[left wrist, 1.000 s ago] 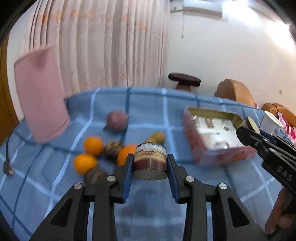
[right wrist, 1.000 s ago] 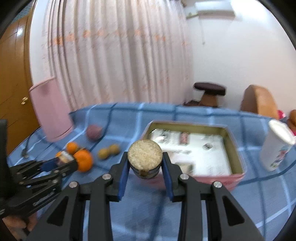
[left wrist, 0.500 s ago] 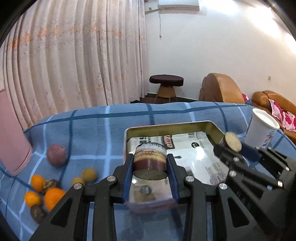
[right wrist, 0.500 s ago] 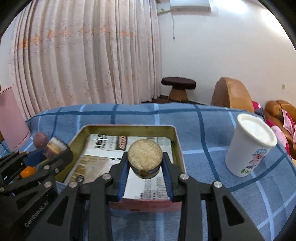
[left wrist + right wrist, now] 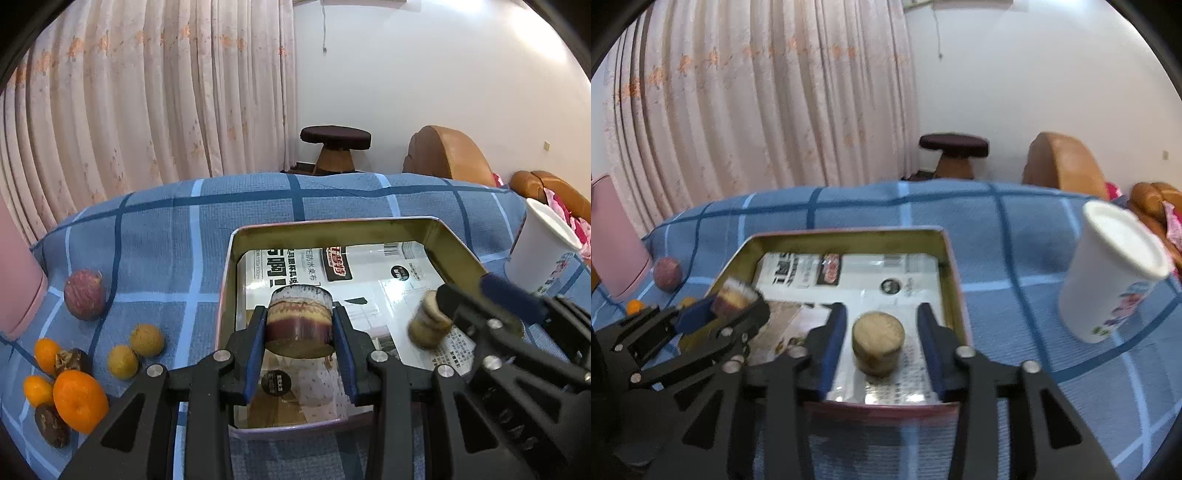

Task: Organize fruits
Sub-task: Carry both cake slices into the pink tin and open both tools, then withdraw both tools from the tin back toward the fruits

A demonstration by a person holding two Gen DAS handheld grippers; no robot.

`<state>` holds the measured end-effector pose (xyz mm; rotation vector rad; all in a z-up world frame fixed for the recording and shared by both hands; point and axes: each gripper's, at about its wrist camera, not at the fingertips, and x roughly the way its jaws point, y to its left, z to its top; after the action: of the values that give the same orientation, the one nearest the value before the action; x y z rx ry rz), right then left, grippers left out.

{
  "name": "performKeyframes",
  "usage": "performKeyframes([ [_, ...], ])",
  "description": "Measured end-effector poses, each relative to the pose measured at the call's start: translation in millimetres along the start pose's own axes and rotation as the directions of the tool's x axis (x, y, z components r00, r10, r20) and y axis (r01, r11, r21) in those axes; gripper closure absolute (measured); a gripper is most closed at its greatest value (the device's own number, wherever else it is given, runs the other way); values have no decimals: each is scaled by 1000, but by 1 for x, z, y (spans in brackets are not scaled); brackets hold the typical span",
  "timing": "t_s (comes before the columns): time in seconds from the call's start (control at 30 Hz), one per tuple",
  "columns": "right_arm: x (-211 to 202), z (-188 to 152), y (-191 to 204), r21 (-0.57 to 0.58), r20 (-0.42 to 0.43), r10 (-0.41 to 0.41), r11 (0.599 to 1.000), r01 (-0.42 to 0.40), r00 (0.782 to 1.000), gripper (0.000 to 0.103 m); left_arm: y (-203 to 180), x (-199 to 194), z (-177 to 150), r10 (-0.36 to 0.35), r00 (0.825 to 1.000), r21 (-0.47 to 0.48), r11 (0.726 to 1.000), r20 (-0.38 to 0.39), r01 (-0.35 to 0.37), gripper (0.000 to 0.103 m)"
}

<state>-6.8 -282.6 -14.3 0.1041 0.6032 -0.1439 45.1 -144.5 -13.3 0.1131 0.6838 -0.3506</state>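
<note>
My left gripper (image 5: 300, 345) is shut on a purple-skinned sugarcane piece (image 5: 299, 321) and holds it over the near left part of the gold metal tin (image 5: 334, 224). My right gripper (image 5: 881, 332) is open, its jaws standing either side of a pale sugarcane piece (image 5: 878, 343) that sits on the paper lining in the tin (image 5: 955, 280). That pale piece also shows in the left wrist view (image 5: 428, 325). Loose fruit lies left of the tin: a purple passion fruit (image 5: 85, 294), two longans (image 5: 135, 350), and oranges (image 5: 79, 400) with dark fruits.
A white paper cup (image 5: 1112, 273) stands right of the tin on the blue checked cloth (image 5: 166, 240). A pink object (image 5: 613, 236) stands at the far left. Curtains, a stool and a sofa lie beyond the table.
My right gripper opened and let go of the pale sugarcane piece, which now rests in the tin. Both grippers moved further over the tin.
</note>
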Motion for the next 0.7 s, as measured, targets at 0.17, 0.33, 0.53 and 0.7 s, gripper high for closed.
performKeyframes([
  [0.17,-30,6,-16,103,168,-12,995,-5,986,6,2,-19,-4,6,998,2,1000,62,-6,30],
  [0.33,-42,4,-13,97,257,-75,994,51,963,1,-3,-39,-7,80,984,49,995,160,-89,28],
  [0.53,-34,3,-13,109,231,-68,993,43,971,1,13,-44,-12,121,978,22,992,170,-126,28],
  [0.7,-37,-2,-12,104,235,-77,993,53,969,1,23,-52,-17,156,970,12,987,188,-161,28],
])
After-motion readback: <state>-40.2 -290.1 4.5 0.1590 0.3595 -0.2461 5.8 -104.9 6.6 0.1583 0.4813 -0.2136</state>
